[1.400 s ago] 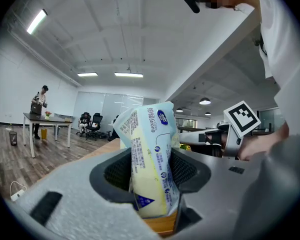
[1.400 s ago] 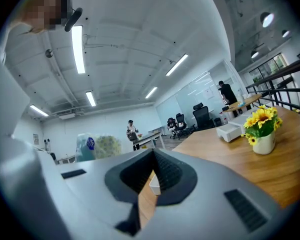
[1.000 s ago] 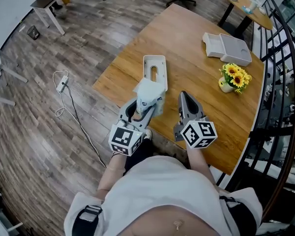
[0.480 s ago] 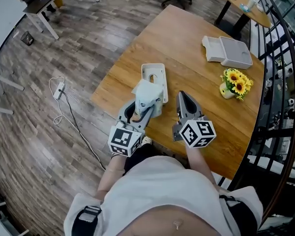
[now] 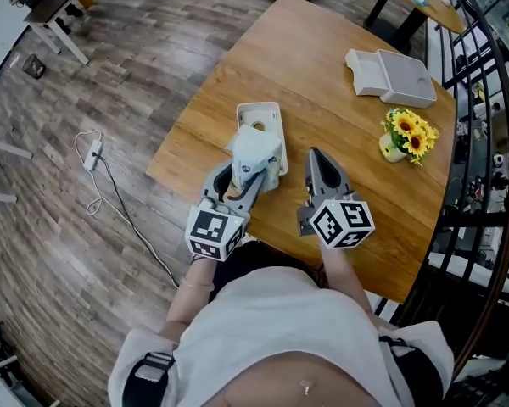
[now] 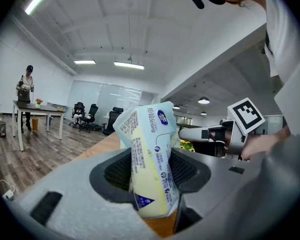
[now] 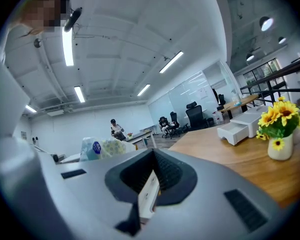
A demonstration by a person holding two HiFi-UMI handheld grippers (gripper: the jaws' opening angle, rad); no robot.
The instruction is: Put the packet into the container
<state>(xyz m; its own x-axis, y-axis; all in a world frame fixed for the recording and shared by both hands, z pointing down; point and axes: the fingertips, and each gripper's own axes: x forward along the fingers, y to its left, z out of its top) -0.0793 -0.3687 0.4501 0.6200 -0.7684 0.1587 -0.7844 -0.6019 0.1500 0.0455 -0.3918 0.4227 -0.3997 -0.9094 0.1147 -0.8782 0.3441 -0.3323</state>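
- A packet (image 5: 256, 151) is gripped between the jaws of the left gripper (image 5: 248, 176). Its lower end is pinched and its top stands clear above them.
- The packet is held upright. It is pale blue and yellow, with blue print on its face.
- In the head view, the packet is seen over the near end of a white container (image 5: 274, 115). Whether the two touch cannot be told.
- The container is oblong with a long opening in its top, and it is laid on a wooden table (image 5: 322, 75) near the table's front edge.
- The right gripper (image 5: 316, 161) is held just beside the left gripper, over the near part of the table. Its jaws are pressed together with nothing between them.
- Both grippers are pointed away from the person, across the table.
- Farther across the table a white box (image 5: 390, 75) is set, with a vase (image 5: 392, 149) of yellow flowers near it.
- A cable (image 5: 93, 153) is left on the floor (image 5: 85, 253) to the left of the table.
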